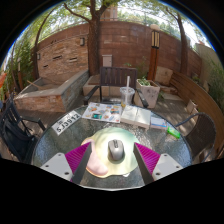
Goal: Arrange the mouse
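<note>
A grey computer mouse lies on a pale pink and cream mouse pad on a round glass table. My gripper is open, with its magenta pads spread wide at either side. The mouse sits between the fingers with a clear gap on both sides, resting on the pad.
Beyond the mouse lie papers and magazines, a white cup, a calculator-like item and a green thing. Chairs stand behind the table. A brick wall and trees lie farther back.
</note>
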The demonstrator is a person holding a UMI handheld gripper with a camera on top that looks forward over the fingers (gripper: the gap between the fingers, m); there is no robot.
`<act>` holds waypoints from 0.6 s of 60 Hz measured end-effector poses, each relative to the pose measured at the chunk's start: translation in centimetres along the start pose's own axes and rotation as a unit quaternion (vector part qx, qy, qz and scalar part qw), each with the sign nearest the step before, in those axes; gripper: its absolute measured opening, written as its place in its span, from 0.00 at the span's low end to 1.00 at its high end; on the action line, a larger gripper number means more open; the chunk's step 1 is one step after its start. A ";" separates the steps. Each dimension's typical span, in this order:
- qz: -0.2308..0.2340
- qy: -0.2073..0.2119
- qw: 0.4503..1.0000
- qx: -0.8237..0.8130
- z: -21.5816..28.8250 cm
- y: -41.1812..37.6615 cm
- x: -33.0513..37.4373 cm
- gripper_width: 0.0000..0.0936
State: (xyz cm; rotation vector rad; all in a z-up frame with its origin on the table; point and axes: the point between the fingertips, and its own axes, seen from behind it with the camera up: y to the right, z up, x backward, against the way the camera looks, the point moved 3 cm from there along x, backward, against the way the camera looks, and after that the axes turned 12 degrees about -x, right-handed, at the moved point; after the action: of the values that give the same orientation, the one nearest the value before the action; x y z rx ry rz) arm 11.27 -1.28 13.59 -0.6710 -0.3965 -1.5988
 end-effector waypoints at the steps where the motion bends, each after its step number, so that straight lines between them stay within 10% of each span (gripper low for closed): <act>1: -0.001 0.003 1.000 0.002 0.0 -0.2 0.9 0.92; 36: -0.037 0.045 0.998 0.010 -6.0 -4.7 23.4 0.92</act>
State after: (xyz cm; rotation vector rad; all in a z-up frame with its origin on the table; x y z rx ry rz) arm 4.73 -22.49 24.22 -0.5727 -0.3741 -1.6877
